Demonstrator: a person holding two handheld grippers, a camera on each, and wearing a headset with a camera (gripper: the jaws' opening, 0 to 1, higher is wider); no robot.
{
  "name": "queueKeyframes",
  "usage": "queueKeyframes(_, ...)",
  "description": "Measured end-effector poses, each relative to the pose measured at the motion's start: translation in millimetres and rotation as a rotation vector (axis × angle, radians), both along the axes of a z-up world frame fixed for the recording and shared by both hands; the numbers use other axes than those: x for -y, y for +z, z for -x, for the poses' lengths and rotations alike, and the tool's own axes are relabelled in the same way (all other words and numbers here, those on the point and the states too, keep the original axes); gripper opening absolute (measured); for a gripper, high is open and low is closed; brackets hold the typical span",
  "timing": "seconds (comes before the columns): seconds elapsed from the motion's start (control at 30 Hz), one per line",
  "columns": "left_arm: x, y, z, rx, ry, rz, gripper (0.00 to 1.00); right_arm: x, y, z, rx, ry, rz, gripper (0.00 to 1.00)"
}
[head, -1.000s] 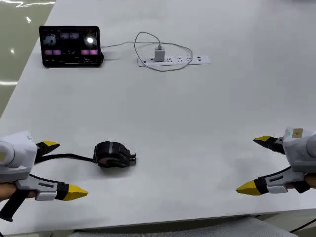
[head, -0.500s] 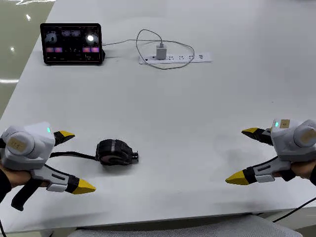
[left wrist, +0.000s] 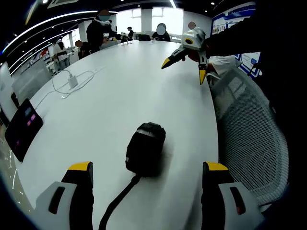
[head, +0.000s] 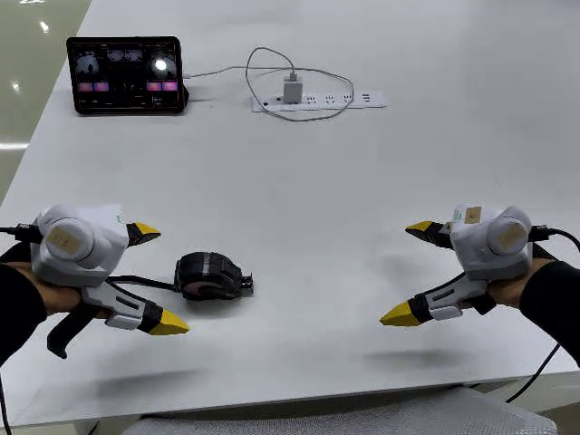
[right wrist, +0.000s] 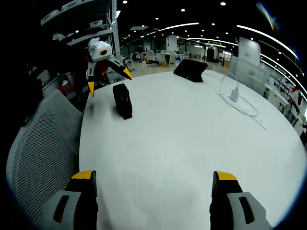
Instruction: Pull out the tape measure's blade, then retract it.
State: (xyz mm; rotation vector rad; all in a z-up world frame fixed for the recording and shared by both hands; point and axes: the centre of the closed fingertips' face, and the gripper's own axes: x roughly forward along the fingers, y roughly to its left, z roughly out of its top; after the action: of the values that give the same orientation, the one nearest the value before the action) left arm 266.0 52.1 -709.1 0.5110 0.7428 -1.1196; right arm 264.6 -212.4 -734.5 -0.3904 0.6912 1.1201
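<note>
A black tape measure [head: 211,276] lies on the white table [head: 317,199], its strap trailing left toward the left gripper [head: 159,277]. That gripper is open just left of it, yellow tips either side of the strap. In the left gripper view the tape measure [left wrist: 145,147] sits a short way ahead of the spread jaws. Far to the right, the right gripper [head: 412,272] is open over bare table. The right gripper view has the tape measure [right wrist: 123,100] far off, with the left gripper [right wrist: 106,72] behind it.
A tablet [head: 125,73] stands at the table's back left. Beside it lies a white power strip [head: 317,101] with a charger and looped cable. A mesh chair [left wrist: 249,139] is at the near table edge. People stand at the far end of the room.
Both grippers have moved inward toward the table's middle, the left one closing in on the tape measure. The tape measure has stayed put.
</note>
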Motion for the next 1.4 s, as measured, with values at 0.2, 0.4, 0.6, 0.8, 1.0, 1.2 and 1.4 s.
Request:
queueKeyframes(0.2,6.7,-5.7,-6.9,0.015,-0.032,-0.041,0.89,-20.9,-1.5,-0.1,0.006,0.061,0.007,0.99)
queueKeyframes(0.4,12.8,-11.5,-9.6,0.026,-0.087,-0.086,0.94,-35.0,-5.4,-3.2,0.001,0.11,0.013,0.99)
queueKeyframes(0.6,22.0,-14.7,-13.3,0.024,-0.119,-0.097,0.94,-53.2,-8.7,-7.5,0.0,0.164,0.022,0.99)
queueKeyframes(0.8,27.3,-21.3,-16.9,0.032,-0.156,-0.126,0.9,-70.6,-12.3,-9.9,0.002,0.203,0.038,0.99)
queueKeyframes(1.0,31.6,-21.6,-18.2,0.009,-0.16,-0.122,0.84,-92.1,-12.2,-8.7,-0.012,0.227,0.022,0.99)
queueKeyframes(1.2,42.0,-26.3,-14.6,-0.022,-0.175,-0.122,0.75,-121.4,-10.3,-8.5,-0.05,0.232,-0.017,0.99)
queueKeyframes(1.4,48.2,-33.4,-10.3,-0.037,-0.199,-0.149,0.71,-141.0,-15.5,-5.7,-0.05,0.263,-0.005,0.99)
